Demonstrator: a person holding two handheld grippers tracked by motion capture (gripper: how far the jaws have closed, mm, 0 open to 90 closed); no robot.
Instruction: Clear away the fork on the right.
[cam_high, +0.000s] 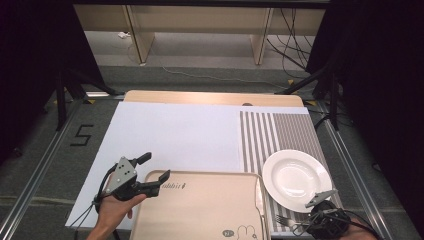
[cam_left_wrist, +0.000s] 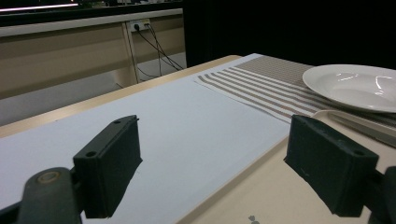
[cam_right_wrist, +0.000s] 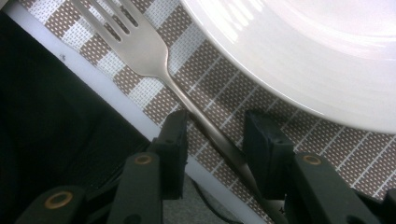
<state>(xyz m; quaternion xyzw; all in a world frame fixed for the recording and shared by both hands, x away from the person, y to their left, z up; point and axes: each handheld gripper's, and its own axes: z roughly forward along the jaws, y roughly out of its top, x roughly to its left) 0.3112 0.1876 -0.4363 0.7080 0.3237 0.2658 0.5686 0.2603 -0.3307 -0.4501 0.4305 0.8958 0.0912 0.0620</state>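
A silver fork (cam_right_wrist: 144, 51) lies on the brown-and-white striped placemat (cam_right_wrist: 219, 93), just beside the white plate (cam_right_wrist: 317, 56). My right gripper (cam_right_wrist: 215, 135) straddles the fork's handle, with a little gap showing on each side of it, so it is open. In the high view the fork (cam_high: 284, 219) sits at the table's near right edge, in front of the plate (cam_high: 296, 173), with my right gripper (cam_high: 306, 224) at its handle. My left gripper (cam_high: 156, 166) stands open at the far left corner of the beige tray (cam_high: 200, 205), with nothing between its jaws.
A white knife (cam_high: 259, 197) lies along the tray's right rim. A white sheet (cam_high: 175, 135) covers the table's left and middle, and the placemat (cam_high: 272, 132) its right. Black stands and cables surround the table. In the left gripper view the plate (cam_left_wrist: 355, 86) is ahead to the right.
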